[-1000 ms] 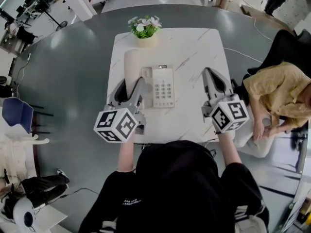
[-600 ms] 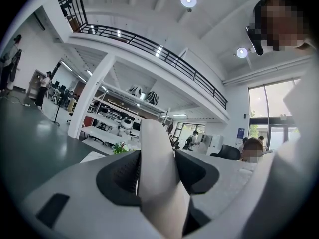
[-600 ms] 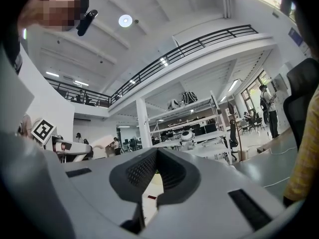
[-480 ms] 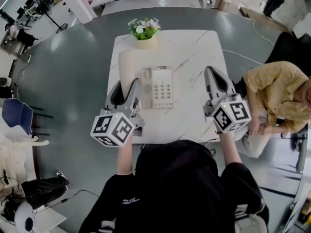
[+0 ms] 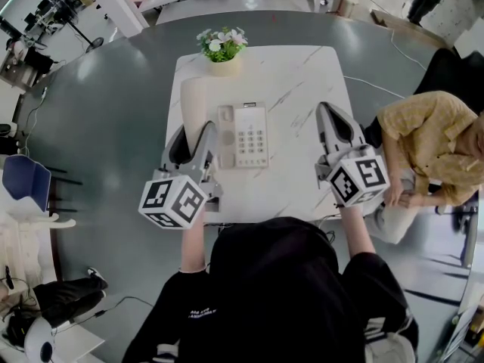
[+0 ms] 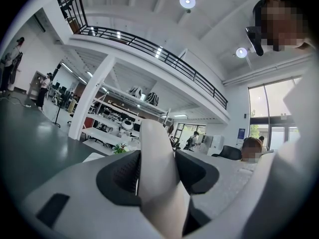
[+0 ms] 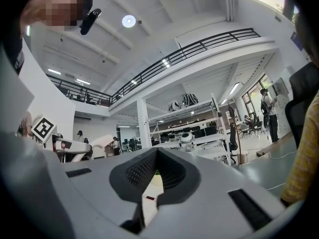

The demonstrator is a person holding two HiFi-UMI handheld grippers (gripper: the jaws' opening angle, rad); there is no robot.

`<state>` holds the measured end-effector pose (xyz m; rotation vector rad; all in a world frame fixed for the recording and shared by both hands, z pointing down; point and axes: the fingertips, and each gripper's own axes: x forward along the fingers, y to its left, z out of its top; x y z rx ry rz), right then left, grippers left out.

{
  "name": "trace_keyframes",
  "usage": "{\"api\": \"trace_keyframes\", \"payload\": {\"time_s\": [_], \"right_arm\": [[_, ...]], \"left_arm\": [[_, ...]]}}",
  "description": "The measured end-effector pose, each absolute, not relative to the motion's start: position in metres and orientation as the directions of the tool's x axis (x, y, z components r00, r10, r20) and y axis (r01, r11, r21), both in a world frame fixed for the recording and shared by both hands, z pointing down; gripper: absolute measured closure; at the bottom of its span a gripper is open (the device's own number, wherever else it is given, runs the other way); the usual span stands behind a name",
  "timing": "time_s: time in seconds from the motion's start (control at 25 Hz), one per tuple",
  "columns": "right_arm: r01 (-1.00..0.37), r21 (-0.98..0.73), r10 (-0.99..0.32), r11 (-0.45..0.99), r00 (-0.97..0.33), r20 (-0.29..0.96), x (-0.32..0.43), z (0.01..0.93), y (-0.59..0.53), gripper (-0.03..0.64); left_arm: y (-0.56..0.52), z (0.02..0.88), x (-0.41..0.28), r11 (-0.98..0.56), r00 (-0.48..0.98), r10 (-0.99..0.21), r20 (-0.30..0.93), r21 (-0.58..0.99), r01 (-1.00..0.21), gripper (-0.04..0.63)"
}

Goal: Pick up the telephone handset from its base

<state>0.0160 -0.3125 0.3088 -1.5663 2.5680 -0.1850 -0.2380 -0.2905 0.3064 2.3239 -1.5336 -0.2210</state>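
The cream telephone handset (image 5: 191,97) is off its base (image 5: 251,136) and held just left of it, lengthwise over the white marble table (image 5: 302,74). My left gripper (image 5: 193,131) is shut on the handset's near end. In the left gripper view the handset (image 6: 155,153) fills the gap between the black pads and sticks out forward. The base shows its keypad and an empty cradle on its left side. My right gripper (image 5: 331,113) hovers over the table to the right of the base, with its jaws (image 7: 149,183) together and nothing between them.
A small pot of flowers (image 5: 221,45) stands at the table's far edge, behind the phone. A seated person in a yellow top (image 5: 431,142) is close to the table's right side. Grey floor surrounds the table.
The handset and my left gripper have drifted slightly left, away from the base. The right gripper has kept its place.
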Motion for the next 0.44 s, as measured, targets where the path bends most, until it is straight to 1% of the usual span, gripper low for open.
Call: {"api": "trace_keyframes", "payload": {"time_s": [0.44], "right_arm": [[-0.878, -0.150, -0.890, 0.454, -0.453, -0.041, 0.0150, 0.3072, -0.3140, 0.626]], "left_arm": [[-0.2928, 0.3069, -0.2403, -0.345, 0.398, -0.915, 0.068, 0.379, -0.859, 0.385]]}}
